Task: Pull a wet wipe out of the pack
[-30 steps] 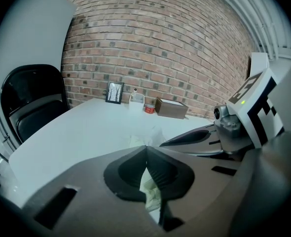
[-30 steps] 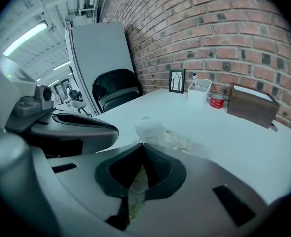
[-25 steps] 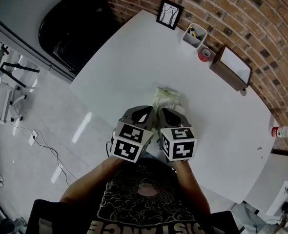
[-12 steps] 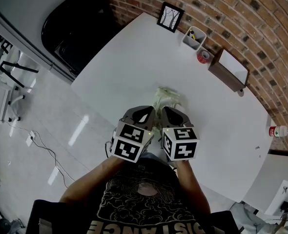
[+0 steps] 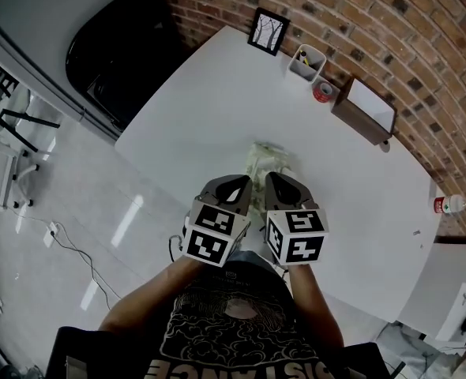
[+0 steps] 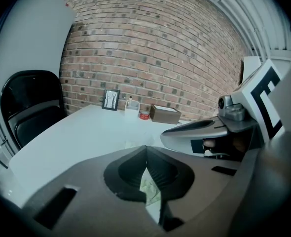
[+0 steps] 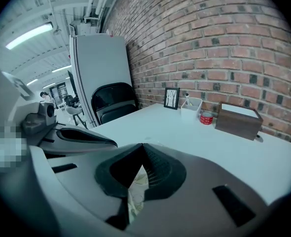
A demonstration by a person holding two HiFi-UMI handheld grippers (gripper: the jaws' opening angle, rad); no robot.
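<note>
A white table [image 5: 217,93] is set against a brick wall [image 5: 391,22], and a frame [image 5: 267,30], a pen tub [image 5: 306,61], a tape roll [image 5: 322,91] and a wooden box [image 5: 365,110] are lined up along its far edge, well apart from the work. The pack [image 5: 269,158] is laid flat near the table's near edge, just ahead of the two grippers. The left gripper [image 5: 239,186] and the right gripper [image 5: 279,186] are held side by side, close together, above the pack's near end. In each gripper view the jaws are seen brought together at the tips, with nothing clamped; only the pale patterned pack [image 6: 150,186] is glimpsed below through the slit behind them. Whether the flap is open, or a wipe is already showing, cannot be told. The pull is judged not yet begun. Trouble is most likely if the pack is left unpinned: it looks light, so it could be lifted or dragged along with the wipe instead of giving one up. A bite taken too deep could bring out several wipes at once. With the grippers so near each other, they could also be knocked together as the jaws are parted.
</note>
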